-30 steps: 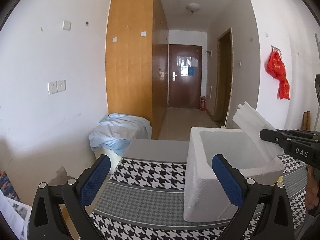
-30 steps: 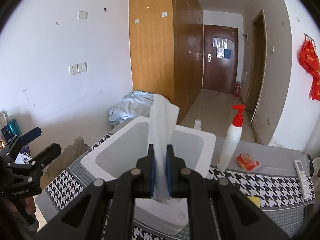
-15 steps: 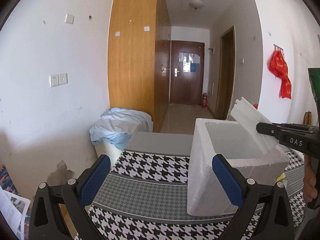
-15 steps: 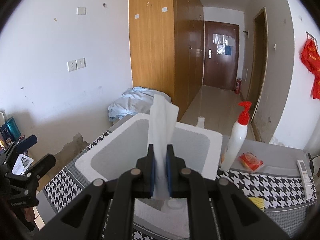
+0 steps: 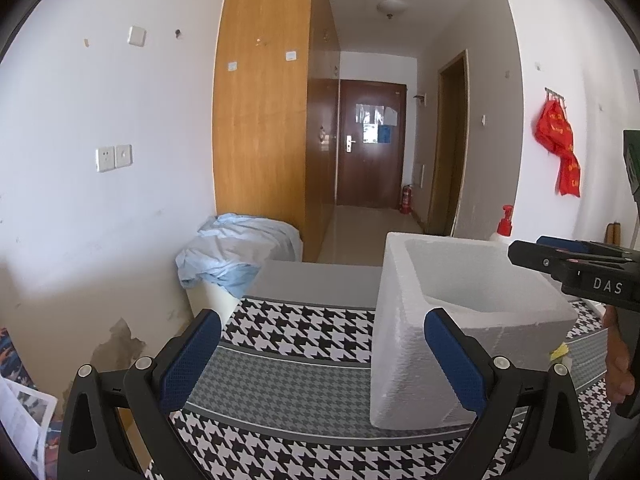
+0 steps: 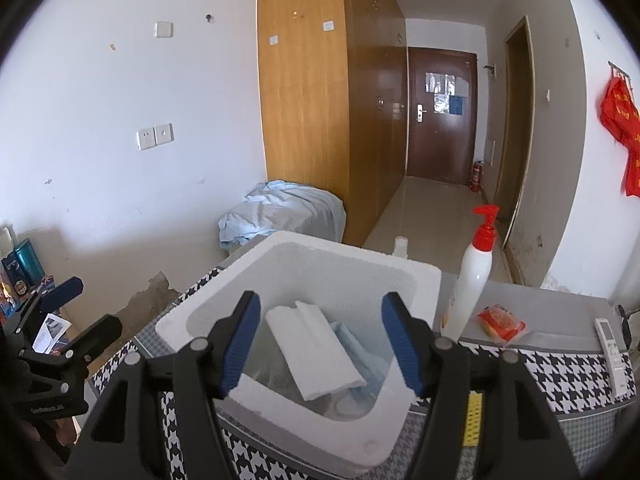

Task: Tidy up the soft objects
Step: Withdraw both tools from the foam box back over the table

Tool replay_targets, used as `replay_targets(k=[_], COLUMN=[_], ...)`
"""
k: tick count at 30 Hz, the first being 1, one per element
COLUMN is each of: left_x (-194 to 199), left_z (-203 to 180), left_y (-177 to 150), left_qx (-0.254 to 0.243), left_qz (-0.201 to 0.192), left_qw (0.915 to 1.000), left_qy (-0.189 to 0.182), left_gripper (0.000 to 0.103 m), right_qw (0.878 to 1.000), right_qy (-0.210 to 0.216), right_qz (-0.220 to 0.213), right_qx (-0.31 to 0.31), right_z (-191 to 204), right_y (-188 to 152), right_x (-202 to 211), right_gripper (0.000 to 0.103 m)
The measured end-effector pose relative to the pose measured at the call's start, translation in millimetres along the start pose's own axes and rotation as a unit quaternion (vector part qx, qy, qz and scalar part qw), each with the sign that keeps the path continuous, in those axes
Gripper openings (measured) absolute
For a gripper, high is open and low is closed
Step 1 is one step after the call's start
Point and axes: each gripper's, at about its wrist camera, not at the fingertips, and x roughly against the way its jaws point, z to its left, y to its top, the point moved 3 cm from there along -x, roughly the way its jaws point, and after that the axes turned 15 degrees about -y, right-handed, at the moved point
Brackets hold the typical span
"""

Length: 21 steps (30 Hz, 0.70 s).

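Right wrist view, nearest: the right tool (image 6: 320,340) now stands with its blue pads spread wide and nothing between them, where half a second ago they were clamped on an upright white foam sheet. That white sheet (image 6: 314,354) now lies tilted inside the foam box (image 6: 424,280), resting on a pale blue item (image 6: 352,344) and other contents too dim to name. The release therefore reads as one soft object delivered to the box.

Left wrist view, nearest: the left tool (image 5: 320,356) is likewise wide open and empty, hovering above the houndstooth cloth on the desk (image 5: 288,364) just beside the box's left wall; it has kept this spread over the last second.

Middle distance, on the desk beyond the box: a white pump bottle with a red top (image 6: 474,276) stands upright just beside the box's far right corner; an orange packet (image 6: 502,322) lies near it, and a remote control (image 6: 610,340) lies at the right edge. A yellow item (image 6: 474,416) lies on the cloth just right of the box.

Far: a crumpled blue sheet (image 5: 240,252) covers a low stand by the wall.

Judgement: the orange packet and the yellow item look like the remaining candidates, so the task appears partly done.
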Motion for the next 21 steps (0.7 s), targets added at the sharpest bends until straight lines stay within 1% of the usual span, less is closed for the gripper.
replay_targets(k=[8, 17, 21], left_x=[5.5, 15.1, 20.8], left_z=[-16.7, -30.7, -40.2], left_y=[-0.6, 1.2, 1.7], left_qx=[-0.02, -0.023, -0.034], left_qz=[-0.004, -0.012, -0.017], left_qw=[0.9998, 0.9994, 0.9989], left_qy=[-0.01, -0.024, -0.028], left_gripper=[0.102, 0.102, 0.102], right_qw=[1.0, 1.0, 0.999], right_qy=[-0.003, -0.012, -0.013], right_qz=[-0.012, -0.023, -0.029], right_qx=[-0.004, -0.005, -0.013], right_z=[-9.0, -16.4, -22.8], right_y=[-4.0, -7.8, -10.9], right_x=[14.9, 32.4, 40.8], right_gripper=[0.068, 0.069, 0.071])
